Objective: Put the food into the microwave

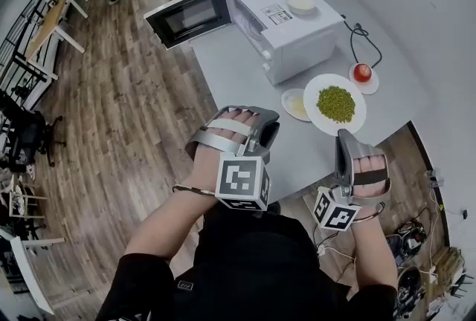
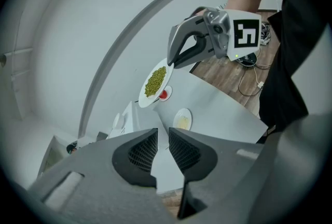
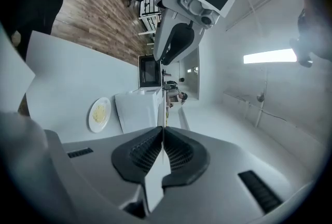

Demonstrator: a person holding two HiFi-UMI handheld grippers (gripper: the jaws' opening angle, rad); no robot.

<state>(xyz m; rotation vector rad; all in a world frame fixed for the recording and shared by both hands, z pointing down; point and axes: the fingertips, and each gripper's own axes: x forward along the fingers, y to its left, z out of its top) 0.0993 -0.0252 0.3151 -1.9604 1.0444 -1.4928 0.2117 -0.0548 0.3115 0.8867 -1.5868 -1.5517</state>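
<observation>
The right gripper (image 1: 344,136) has its jaws clamped on the rim of the pea plate (image 1: 356,119), held above the tabletop (image 1: 238,78) near the open microwave (image 1: 290,33); the left gripper (image 1: 260,130) has its jaws narrowly apart and empty.

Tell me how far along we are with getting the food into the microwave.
Done: the microwave door stands open. In hand: the right gripper is shut on the rim of the plate of peas, while the left gripper is open and empty. Left: that plate is not yet inside the microwave, and the small plate of yellow food sits on the table.
</observation>
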